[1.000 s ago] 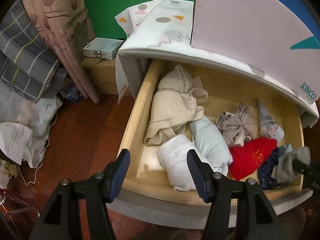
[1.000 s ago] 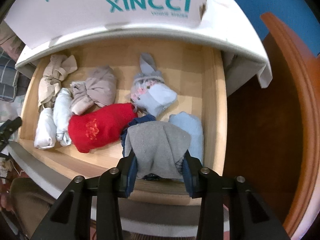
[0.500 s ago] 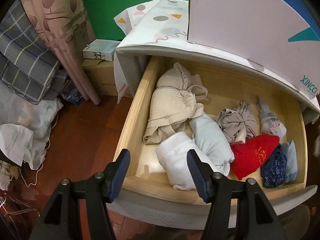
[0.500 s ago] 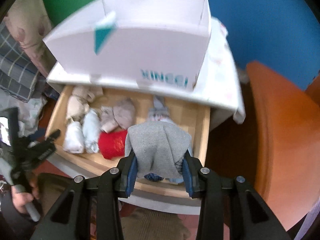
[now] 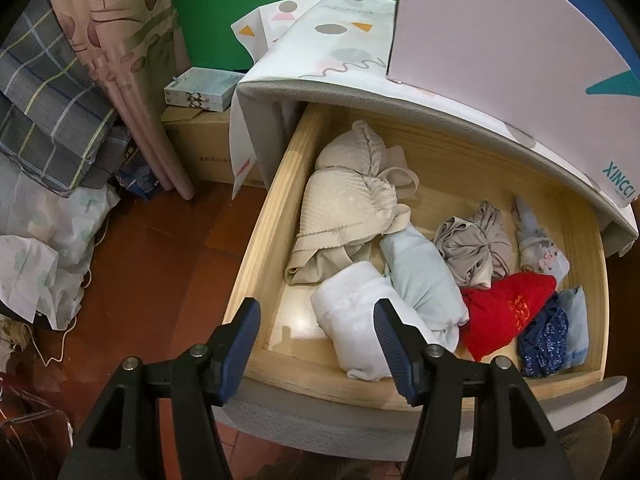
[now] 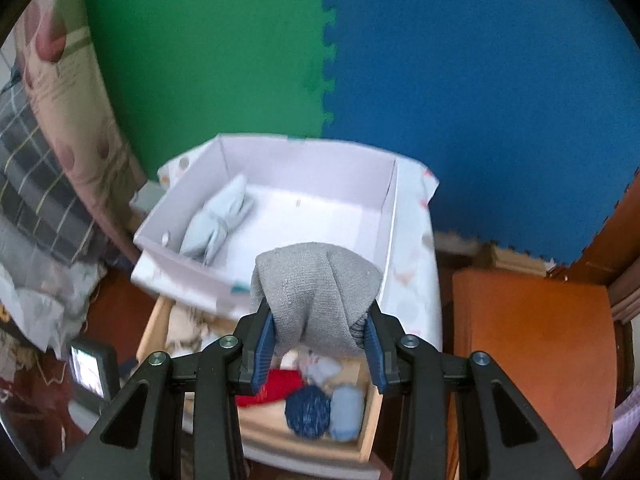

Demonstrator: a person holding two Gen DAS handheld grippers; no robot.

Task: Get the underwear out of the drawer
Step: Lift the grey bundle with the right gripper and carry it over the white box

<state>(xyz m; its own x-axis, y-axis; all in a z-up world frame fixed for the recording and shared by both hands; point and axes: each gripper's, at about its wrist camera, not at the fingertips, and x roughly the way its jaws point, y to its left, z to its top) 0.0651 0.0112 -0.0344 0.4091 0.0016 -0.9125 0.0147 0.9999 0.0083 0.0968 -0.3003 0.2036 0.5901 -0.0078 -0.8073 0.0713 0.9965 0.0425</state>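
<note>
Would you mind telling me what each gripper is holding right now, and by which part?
The right gripper is shut on the grey underwear, pinching its lower bunched end while the rest bulges above the fingers. The left gripper is open and holds nothing.

Seven garment bundles in the drawer (image 5: 276, 216), one in the box (image 6: 384, 216)

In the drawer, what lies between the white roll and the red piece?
In the left wrist view, a pale blue roll lies between the white roll and the red piece, touching both.
</note>
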